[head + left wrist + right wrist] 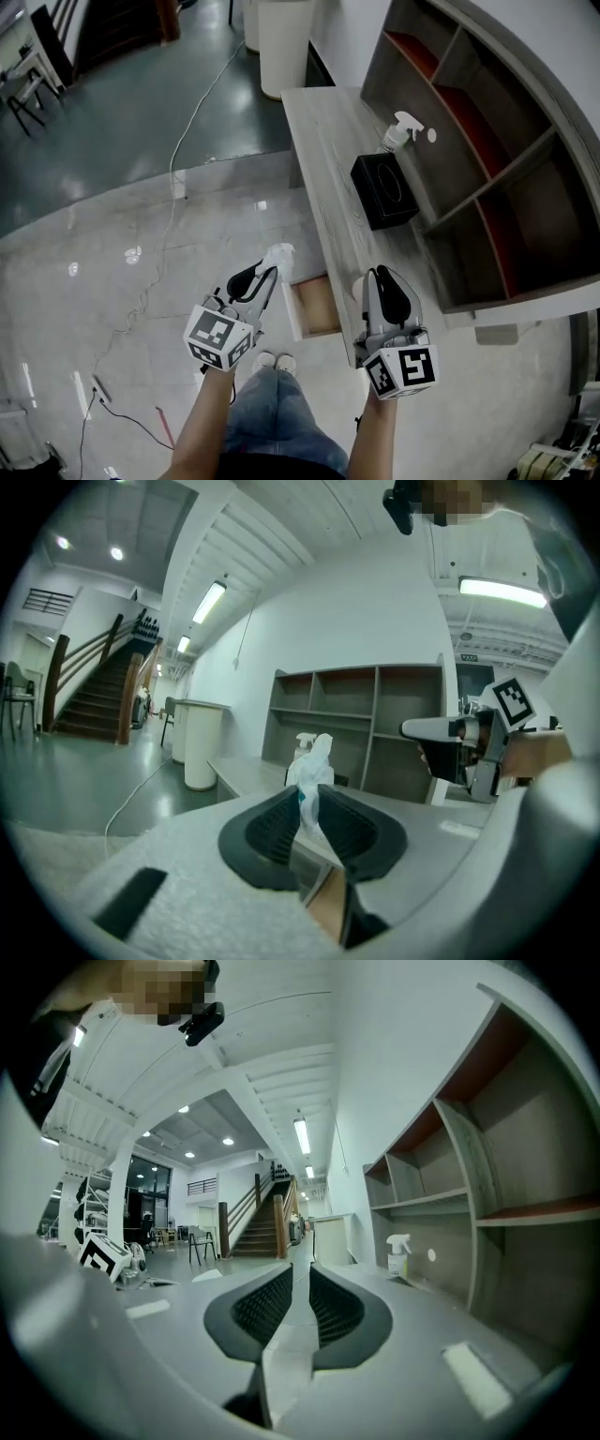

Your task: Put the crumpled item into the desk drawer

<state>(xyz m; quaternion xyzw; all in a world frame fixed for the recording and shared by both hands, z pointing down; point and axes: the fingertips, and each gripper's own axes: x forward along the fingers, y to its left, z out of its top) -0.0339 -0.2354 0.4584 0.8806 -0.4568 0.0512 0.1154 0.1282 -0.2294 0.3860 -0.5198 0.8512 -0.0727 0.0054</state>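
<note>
The left gripper [270,274] pinches the crumpled white wad [280,254], held just left of the open desk drawer [319,307]. The right gripper [373,275], jaws narrowly apart and empty, hovers at the desk [328,141] edge. Released early, the light wad would likely miss the drawer and fall to the floor [141,234].

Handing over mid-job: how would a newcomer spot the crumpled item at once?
Find the long grey desk by the wall shelves; its drawer stands open at the near end. Just left of the drawer, the left tool pinches a crumpled white wad. Unlike the white spray bottle standing farther up the desk, it is soft, creased and held in the air.
</note>
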